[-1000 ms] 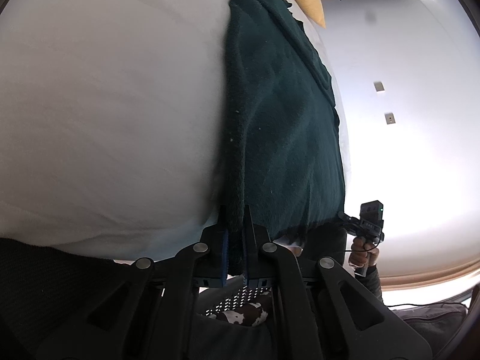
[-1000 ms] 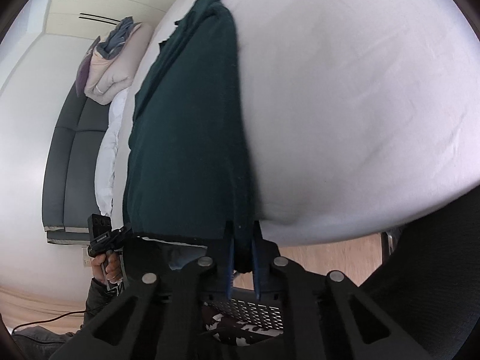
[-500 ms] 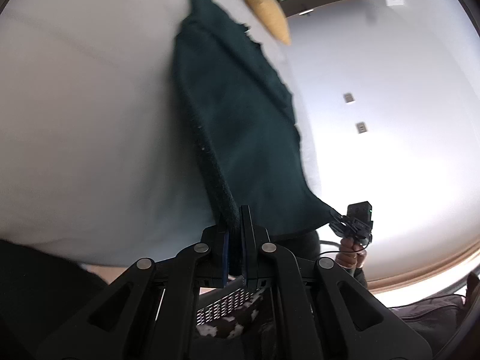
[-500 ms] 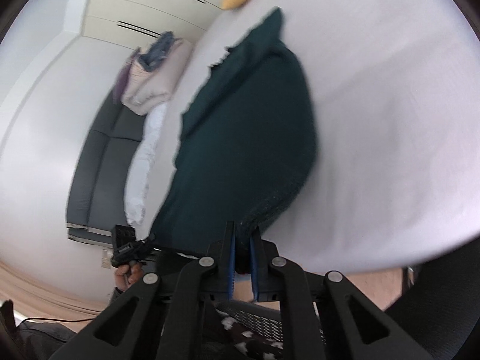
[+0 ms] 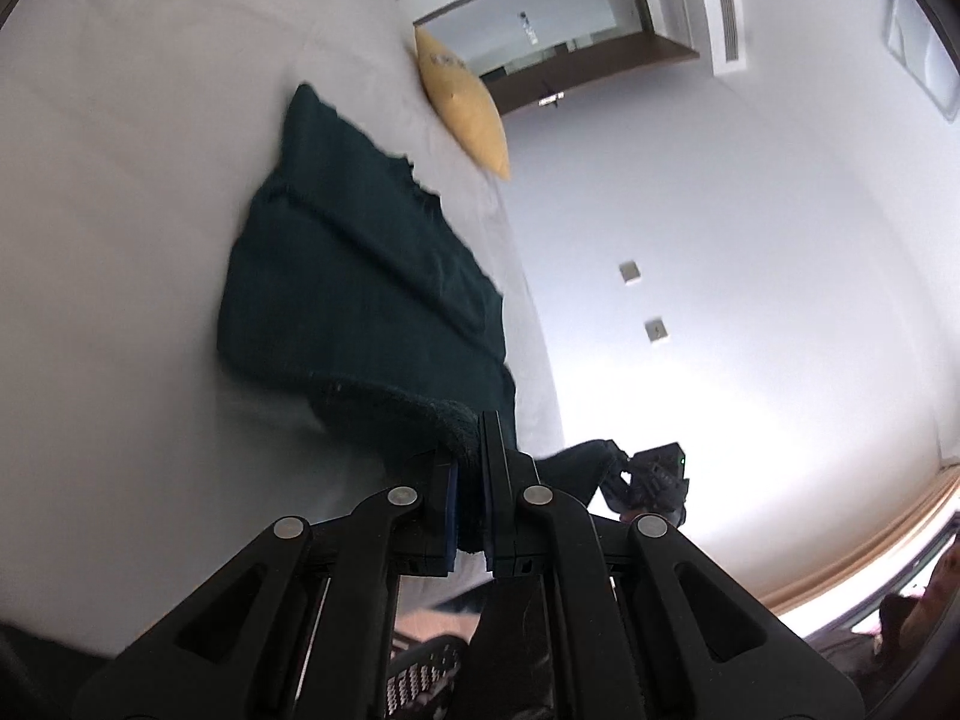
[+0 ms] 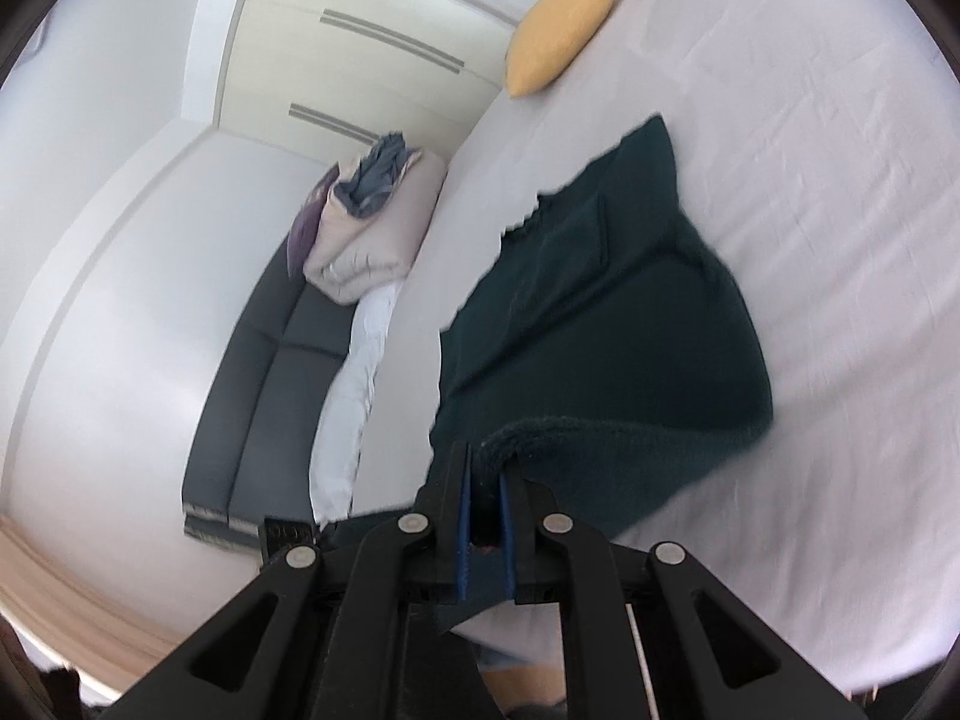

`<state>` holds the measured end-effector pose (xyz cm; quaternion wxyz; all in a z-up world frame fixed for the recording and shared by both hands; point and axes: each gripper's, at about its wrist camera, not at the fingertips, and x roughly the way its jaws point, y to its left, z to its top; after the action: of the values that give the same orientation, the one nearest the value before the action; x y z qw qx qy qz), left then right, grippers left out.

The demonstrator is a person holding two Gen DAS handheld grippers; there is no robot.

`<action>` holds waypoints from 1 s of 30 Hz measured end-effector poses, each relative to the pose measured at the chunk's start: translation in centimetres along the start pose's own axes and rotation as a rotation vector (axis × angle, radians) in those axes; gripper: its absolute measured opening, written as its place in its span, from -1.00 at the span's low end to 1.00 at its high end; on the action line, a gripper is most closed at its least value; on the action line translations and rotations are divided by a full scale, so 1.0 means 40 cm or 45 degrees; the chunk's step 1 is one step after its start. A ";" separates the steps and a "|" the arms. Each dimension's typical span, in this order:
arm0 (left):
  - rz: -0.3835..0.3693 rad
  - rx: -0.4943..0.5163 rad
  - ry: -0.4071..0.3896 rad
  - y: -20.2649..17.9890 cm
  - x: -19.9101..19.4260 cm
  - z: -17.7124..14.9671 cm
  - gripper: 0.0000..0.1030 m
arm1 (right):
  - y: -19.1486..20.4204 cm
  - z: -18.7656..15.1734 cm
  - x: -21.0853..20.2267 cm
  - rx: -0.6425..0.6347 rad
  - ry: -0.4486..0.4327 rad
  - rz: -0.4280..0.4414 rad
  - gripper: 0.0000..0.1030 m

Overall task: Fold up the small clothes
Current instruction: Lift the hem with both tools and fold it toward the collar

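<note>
A dark green fleece garment [image 5: 360,300] lies on the white bed [image 5: 120,180], its near hem lifted and curled over. My left gripper [image 5: 471,450] is shut on one near corner of the hem. My right gripper [image 6: 483,468] is shut on the other near corner of the garment [image 6: 600,312]. The right gripper also shows in the left wrist view [image 5: 651,477], and part of the left gripper in the right wrist view [image 6: 288,534]. The far end with the collar rests flat on the bed [image 6: 840,240].
A yellow pillow [image 5: 462,102] lies at the bed's far end, also in the right wrist view [image 6: 561,30]. A grey sofa [image 6: 270,372] beside the bed carries a pile of folded bedding and clothes [image 6: 366,222]. White wardrobe doors stand behind.
Both grippers rose and swung forward with the hem. The garment, earlier stretched long toward me, now lies shorter with its near edge lifted and curling over the rest.
</note>
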<state>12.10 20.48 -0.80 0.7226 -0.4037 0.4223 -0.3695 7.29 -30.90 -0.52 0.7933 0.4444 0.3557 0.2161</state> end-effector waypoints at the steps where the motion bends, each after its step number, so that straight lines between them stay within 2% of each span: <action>1: -0.001 -0.002 -0.008 0.002 -0.002 0.009 -0.92 | -0.001 0.019 0.006 0.009 -0.017 0.002 -0.82; 6: 0.005 -0.043 -0.072 0.017 0.022 0.103 -0.92 | -0.003 0.107 0.038 0.036 -0.074 0.006 -0.82; 14: 0.032 -0.038 -0.107 0.005 0.083 0.253 -0.92 | -0.034 0.234 0.131 0.077 -0.111 -0.056 -0.82; 20: 0.067 -0.046 -0.124 0.008 0.161 0.374 -0.92 | -0.087 0.322 0.205 0.129 -0.143 -0.116 -0.81; 24: 0.126 -0.056 -0.115 0.030 0.230 0.459 -0.92 | -0.118 0.381 0.246 0.161 -0.163 -0.144 -0.82; 30: 0.177 -0.088 -0.108 0.077 0.334 0.531 -0.92 | -0.160 0.458 0.310 0.172 -0.160 -0.208 -0.82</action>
<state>36.93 15.77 -0.99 0.7494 -0.4133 0.4308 -0.2864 29.41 -36.10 -4.17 0.7972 0.4791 0.3541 0.0980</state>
